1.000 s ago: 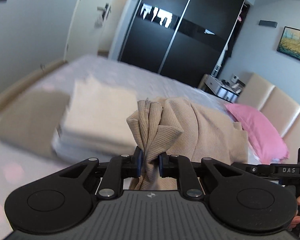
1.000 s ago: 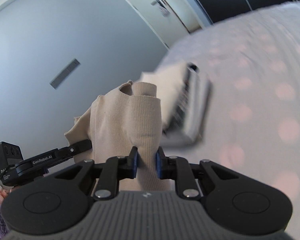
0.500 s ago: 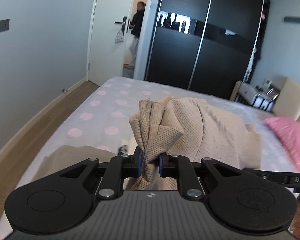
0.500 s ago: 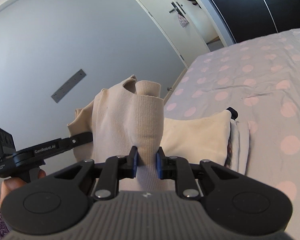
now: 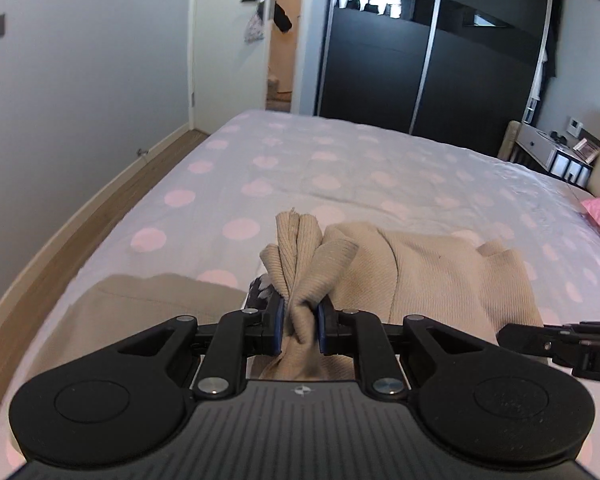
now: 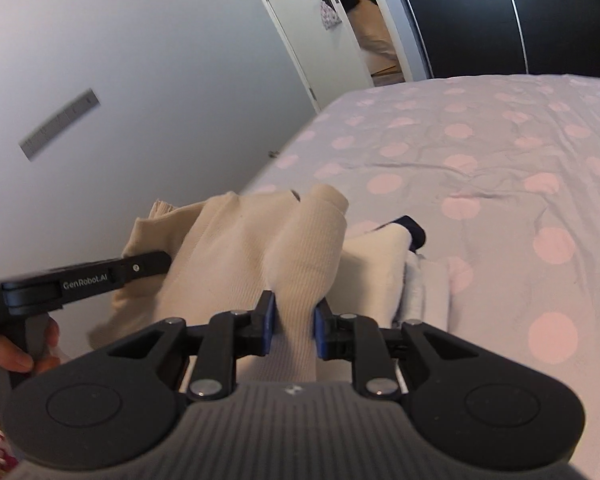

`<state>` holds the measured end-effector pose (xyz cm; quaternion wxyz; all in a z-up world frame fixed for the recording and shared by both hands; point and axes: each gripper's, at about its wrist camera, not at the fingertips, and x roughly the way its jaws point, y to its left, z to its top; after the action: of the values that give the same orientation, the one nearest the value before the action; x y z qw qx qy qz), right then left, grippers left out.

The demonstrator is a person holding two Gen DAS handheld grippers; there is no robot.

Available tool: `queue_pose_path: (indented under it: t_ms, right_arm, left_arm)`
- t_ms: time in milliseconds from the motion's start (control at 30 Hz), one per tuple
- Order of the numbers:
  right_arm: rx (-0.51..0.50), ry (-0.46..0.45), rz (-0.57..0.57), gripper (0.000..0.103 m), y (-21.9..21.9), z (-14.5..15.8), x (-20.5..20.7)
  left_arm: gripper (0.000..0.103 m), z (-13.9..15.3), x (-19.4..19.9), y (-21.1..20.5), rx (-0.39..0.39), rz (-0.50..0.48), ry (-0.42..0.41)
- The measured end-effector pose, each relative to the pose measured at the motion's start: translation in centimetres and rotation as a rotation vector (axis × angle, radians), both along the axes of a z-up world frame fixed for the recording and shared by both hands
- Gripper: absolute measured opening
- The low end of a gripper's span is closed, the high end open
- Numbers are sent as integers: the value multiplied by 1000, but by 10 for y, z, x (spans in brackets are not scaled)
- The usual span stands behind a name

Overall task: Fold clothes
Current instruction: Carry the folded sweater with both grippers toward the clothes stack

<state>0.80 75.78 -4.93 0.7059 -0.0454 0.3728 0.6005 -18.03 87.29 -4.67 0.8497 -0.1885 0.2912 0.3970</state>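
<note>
The left gripper point(image 5: 299, 322) was clamped on a bunched, twisted wad of the beige rib-knit sweater point(image 5: 432, 276), whose soft bulk spread to the right of its jaws over the bed point(image 5: 340, 176), a smooth grey sheet dotted with pale pink rounds. The right gripper point(image 6: 294, 325) pinched a rounded fold of the same ribbed knit, which rose ahead of its jaws and draped left. Just right of those jaws lay a flat stack of folded clothes point(image 6: 380, 276), cream on top with a dark edge.
</note>
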Motion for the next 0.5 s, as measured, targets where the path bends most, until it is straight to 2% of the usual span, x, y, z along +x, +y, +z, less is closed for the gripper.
queue_pose_path:
  t_ms: [100, 233, 333, 400, 500]
  right_arm:
    - [-51, -51, -4, 24, 15, -9, -3]
    - [-124, -118, -11, 30, 28, -15, -10]
    - [-148, -226, -27, 44, 31, -11, -17]
    - [-143, -322, -40, 45, 26, 1, -21]
    - [-96, -363, -33, 44, 15, 21, -16]
  left_arm:
    - [17, -12, -4, 11, -29, 36, -2]
    - [27, -13, -5, 14, -36, 74, 25]
    - [28, 3, -11, 7, -16, 78, 23]
    - [28, 18, -17, 1, 26, 83, 27]
    - [28, 43, -25, -10, 56, 77, -18]
